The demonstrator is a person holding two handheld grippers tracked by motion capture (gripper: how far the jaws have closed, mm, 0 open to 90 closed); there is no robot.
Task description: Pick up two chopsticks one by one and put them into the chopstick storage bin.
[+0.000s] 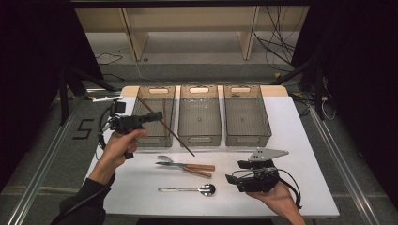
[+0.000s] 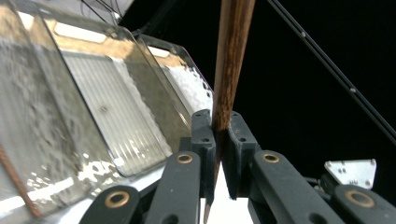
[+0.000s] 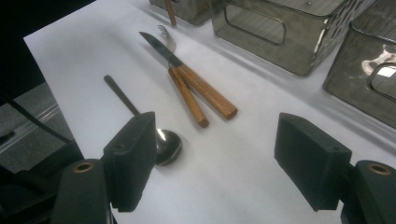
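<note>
Grey floor (image 1: 42,154), wooden shelf (image 1: 190,28), dark surroundings.

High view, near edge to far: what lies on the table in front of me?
Spoon → knife and fork with wooden handles → three clear bins in a row; the chopstick in the left gripper slants over the leftmost.

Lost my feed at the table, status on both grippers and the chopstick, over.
Left gripper shut on chopstick, held above the left bin. Right gripper open, nothing between its fingers, near the spoon. Nothing in the way.
</note>
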